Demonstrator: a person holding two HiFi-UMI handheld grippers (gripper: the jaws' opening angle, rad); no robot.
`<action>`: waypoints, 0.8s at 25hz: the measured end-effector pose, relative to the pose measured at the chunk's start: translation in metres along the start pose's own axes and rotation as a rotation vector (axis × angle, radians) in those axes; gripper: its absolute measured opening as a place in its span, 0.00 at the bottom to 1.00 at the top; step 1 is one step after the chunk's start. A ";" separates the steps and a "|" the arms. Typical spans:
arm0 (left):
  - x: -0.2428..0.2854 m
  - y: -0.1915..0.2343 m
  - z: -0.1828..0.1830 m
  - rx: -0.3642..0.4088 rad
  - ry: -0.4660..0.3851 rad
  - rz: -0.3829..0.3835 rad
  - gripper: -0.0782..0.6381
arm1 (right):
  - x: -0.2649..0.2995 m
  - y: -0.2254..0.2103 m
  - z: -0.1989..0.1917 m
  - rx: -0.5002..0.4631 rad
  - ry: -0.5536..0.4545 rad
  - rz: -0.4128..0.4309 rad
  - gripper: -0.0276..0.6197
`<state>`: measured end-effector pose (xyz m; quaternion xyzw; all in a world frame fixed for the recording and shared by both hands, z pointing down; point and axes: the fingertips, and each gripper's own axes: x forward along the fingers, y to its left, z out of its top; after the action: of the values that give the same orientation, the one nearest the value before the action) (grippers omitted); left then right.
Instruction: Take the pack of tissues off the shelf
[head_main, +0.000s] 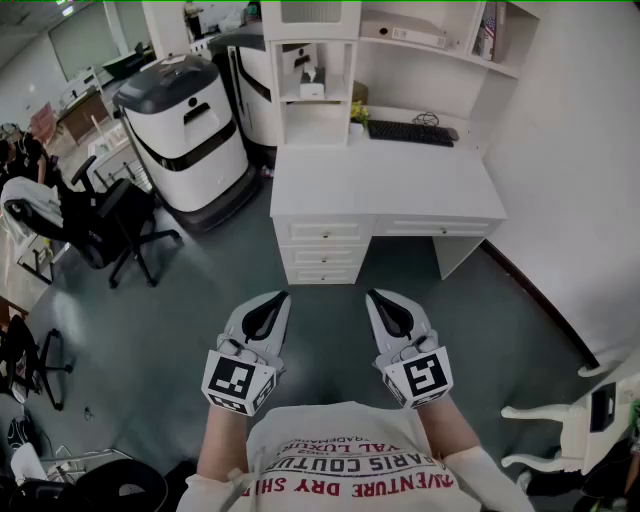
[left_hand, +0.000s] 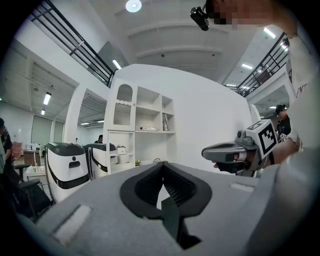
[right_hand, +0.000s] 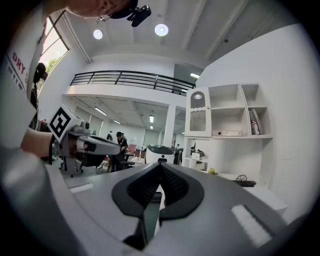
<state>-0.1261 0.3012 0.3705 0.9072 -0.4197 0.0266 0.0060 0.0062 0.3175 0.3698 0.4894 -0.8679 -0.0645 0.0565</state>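
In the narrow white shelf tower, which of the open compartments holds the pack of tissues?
The upper open compartment, just under the closed door: the pack of tissues stands in it. The one below looks bare.

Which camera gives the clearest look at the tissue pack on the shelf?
The head view: the tissue pack sits unobstructed in a shelf compartment. Both gripper views show only a tiny, distant tissue pack.

Grey left tongs (head_main: 283, 294), right tongs (head_main: 372, 293), white red-lettered shirt (head_main: 350, 450)
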 end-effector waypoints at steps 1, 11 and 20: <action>0.000 -0.002 0.000 -0.002 -0.001 -0.001 0.12 | -0.002 -0.001 0.000 -0.002 -0.002 0.002 0.05; 0.012 -0.015 -0.007 -0.019 0.009 0.011 0.12 | -0.015 -0.016 -0.009 0.025 -0.016 0.011 0.05; 0.026 -0.017 -0.002 -0.080 -0.079 0.120 0.71 | -0.030 -0.039 -0.019 0.049 -0.033 0.009 0.05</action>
<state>-0.0963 0.2930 0.3745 0.8799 -0.4739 -0.0257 0.0239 0.0576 0.3219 0.3811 0.4854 -0.8723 -0.0511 0.0306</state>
